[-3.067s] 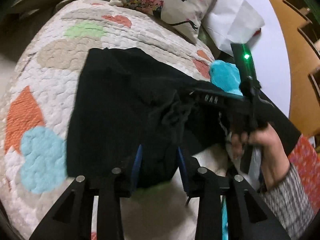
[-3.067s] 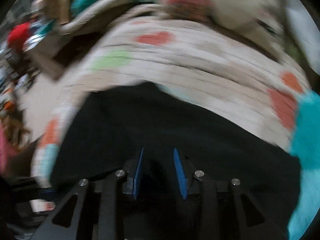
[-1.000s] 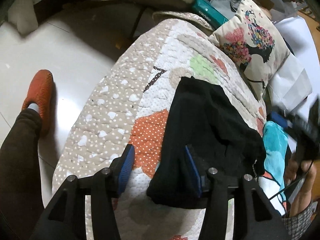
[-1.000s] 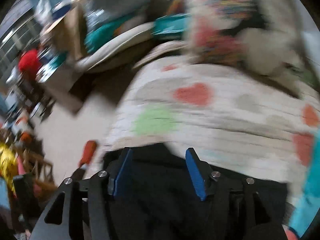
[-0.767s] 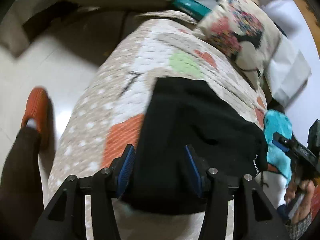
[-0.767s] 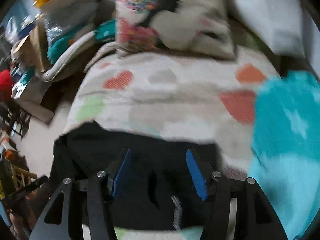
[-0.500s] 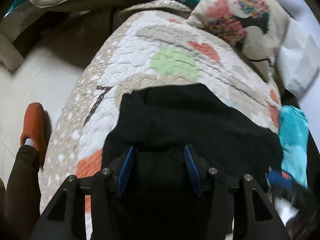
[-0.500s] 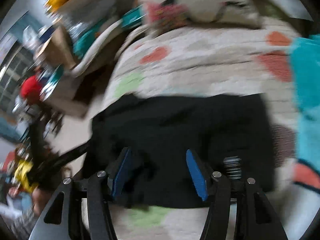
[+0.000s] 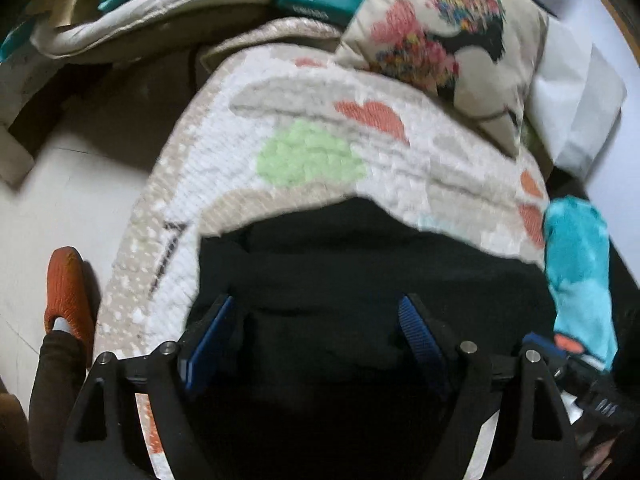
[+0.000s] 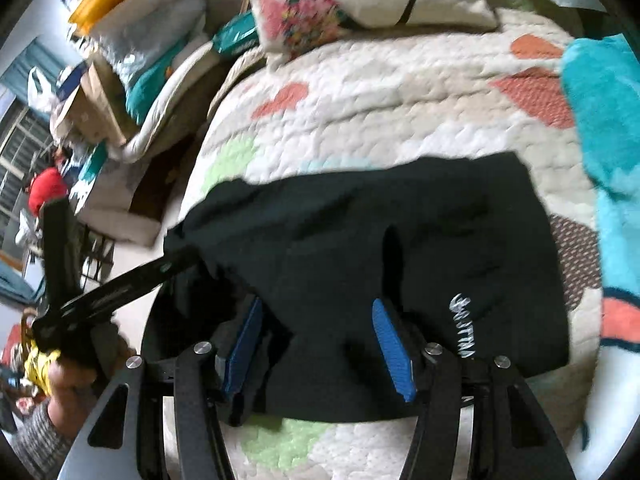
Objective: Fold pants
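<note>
The black pants [image 9: 360, 280] lie folded in a compact rectangle on the quilted bed cover [image 9: 320, 128]. In the right wrist view the pants [image 10: 400, 240] show white lettering near their right edge. My left gripper [image 9: 316, 336] is open, its blue pads spread wide just above the near part of the pants. My right gripper [image 10: 316, 340] is open over the near edge of the pants, holding nothing. The left gripper's body [image 10: 116, 280] shows at the pants' left corner in the right wrist view.
A flowered pillow [image 9: 448, 40] lies at the far end of the bed. A turquoise towel [image 9: 576, 272] lies right of the pants. An orange slipper [image 9: 66, 292] stands on the floor at the left. Boxes and bedding [image 10: 120, 80] clutter the floor beyond.
Both grippers have let go of the pants and opened. The pants went from a rumpled spread to a folded rectangle. The left gripper swung back over the pants and widened further.
</note>
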A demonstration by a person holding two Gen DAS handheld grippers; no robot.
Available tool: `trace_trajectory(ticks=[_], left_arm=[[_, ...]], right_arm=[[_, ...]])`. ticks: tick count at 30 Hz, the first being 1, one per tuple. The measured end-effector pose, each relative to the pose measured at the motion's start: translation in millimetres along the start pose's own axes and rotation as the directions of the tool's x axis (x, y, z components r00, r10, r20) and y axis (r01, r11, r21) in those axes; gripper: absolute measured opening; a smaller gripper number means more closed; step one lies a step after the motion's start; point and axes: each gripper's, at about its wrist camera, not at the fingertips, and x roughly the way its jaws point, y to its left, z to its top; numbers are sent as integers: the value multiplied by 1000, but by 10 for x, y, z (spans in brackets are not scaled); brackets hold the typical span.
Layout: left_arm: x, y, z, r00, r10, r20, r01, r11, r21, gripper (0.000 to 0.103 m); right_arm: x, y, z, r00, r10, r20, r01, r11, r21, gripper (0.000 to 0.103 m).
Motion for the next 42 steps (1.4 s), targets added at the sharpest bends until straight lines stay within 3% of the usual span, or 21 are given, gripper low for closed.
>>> trace_trajectory(ticks=[3,5,7,11,13,17,19,21,22,23,26,28,29,31,33,38,42], left_arm=[[44,-14,240,1000,7,2,-7,1000,-21,82],[168,-74,388,997,71,0,-71,997,-5,82],[347,-171,507,984,177,-7,-176,983,56,82],[783,-388,610,922,386,13,-375,887,270,77],[939,-485,603,893,447,53,-433,824,365,76],[1069,-654,665,830,523,193,-547,697,464,76],[1107,-662,750,816,537,216,-570,681,460,76],[1110,-614,868,809,549,210,-581,690,432,74],[1087,-573,927,811,549,201,-578,704,412,73],[1033,-522,978,825,533,189,-562,732,386,70],[779,-462,1029,907,392,150,-420,844,333,68],[639,-570,982,960,257,108,-279,892,355,68],[617,-684,932,974,210,84,-226,899,376,68],[572,-938,833,992,119,39,-124,892,435,68],[533,-1300,687,1000,23,-5,-17,864,504,68],[616,-2115,343,989,-96,-111,143,802,579,68],[826,-2496,258,979,-126,-162,198,791,579,68]], right_arm=[[29,63,15,1000,-4,-3,4,1000,-2,62],[20,127,7,1000,3,0,-3,1000,-19,62],[-4,189,1,1000,-9,14,10,999,-52,62],[-102,161,45,997,-46,63,50,997,-55,65],[-150,79,101,995,-53,81,55,998,-20,65],[-262,-146,213,990,-80,119,73,995,63,66],[-303,-270,255,984,-122,133,108,989,105,66],[-329,-381,272,979,-151,140,130,981,144,66],[-334,-437,272,977,-164,139,140,976,165,66],[-336,-486,271,975,-177,135,151,971,185,66],[-381,-608,242,973,-189,133,154,959,238,66],[-468,-696,130,971,-188,147,138,945,295,66],[-517,-756,18,970,-185,159,121,930,346,67],[-583,-868,-236,965,-167,202,64,897,437,67],[-586,-912,-418,958,-177,224,48,874,483,67],[-497,-962,-593,950,-217,224,72,852,518,67],[-472,-1035,-648,938,-220,267,45,843,536,67]])
